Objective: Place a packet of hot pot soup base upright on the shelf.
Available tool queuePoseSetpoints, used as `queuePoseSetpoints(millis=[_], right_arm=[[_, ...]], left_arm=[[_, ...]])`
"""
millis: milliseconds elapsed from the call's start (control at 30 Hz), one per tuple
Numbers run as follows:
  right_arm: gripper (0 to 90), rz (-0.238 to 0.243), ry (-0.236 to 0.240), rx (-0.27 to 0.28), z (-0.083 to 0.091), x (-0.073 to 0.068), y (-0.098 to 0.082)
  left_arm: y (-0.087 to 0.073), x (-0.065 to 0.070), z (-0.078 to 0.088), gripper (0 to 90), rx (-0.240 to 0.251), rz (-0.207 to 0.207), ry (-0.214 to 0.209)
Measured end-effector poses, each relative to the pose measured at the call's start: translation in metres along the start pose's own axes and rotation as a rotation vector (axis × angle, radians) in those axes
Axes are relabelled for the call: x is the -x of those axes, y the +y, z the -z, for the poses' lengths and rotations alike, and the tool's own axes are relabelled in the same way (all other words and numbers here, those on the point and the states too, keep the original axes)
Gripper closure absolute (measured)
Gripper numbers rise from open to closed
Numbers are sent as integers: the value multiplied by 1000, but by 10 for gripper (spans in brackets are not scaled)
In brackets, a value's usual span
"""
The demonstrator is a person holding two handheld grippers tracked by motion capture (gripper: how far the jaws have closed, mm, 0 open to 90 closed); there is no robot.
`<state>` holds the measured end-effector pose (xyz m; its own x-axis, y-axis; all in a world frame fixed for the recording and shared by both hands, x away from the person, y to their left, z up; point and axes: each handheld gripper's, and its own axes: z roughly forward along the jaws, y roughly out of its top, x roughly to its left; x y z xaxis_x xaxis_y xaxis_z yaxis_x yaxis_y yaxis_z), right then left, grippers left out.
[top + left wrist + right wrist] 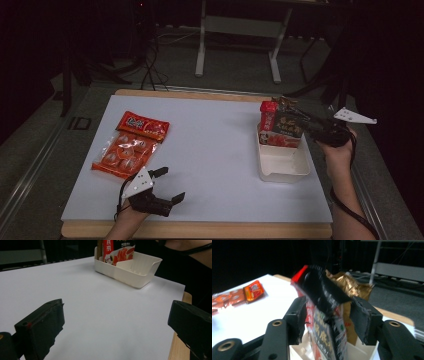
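A white table (215,150) holds a cream plastic bin (283,165) on its right side. Standing upright in the far end of the bin is a black and red snack bag (283,127), with a gold-brown packet (352,287) behind it. The right gripper (306,124), held in a person's hand just right of the bin, reaches level toward the bag. In the right gripper view its two black jaws stand on either side of the bag's upper part, roughly half open, with a small gap visible between each pad and the bag, so the bag stands between them without being squeezed. Well to the left of the bin, near the table's left edge, lies a flat orange-red packet of small wrapped snacks (129,146). The left gripper (169,184) rests at the near edge of the table, well left of the bin, its jaws spread wide apart with nothing between them but bare white tabletop
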<state>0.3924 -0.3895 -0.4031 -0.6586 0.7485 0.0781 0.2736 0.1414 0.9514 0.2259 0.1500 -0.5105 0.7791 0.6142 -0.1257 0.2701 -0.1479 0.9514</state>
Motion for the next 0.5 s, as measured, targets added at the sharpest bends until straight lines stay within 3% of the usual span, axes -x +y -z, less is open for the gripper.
queuePoseSetpoints(millis=[133,367,467,500], right_arm=[[444,17,-1,29,8,-6,14],[361,51,24,45,14,-33,42],[301,59,36,55,13,-43,48],[208,73,47,62,10,-57,54]], left_arm=[[1,1,0,13,-2,-7,2],[3,2,0,13,-15,-51,17],[4,2,1,13,-14,-44,13],[5,2,3,14,-7,-29,8]])
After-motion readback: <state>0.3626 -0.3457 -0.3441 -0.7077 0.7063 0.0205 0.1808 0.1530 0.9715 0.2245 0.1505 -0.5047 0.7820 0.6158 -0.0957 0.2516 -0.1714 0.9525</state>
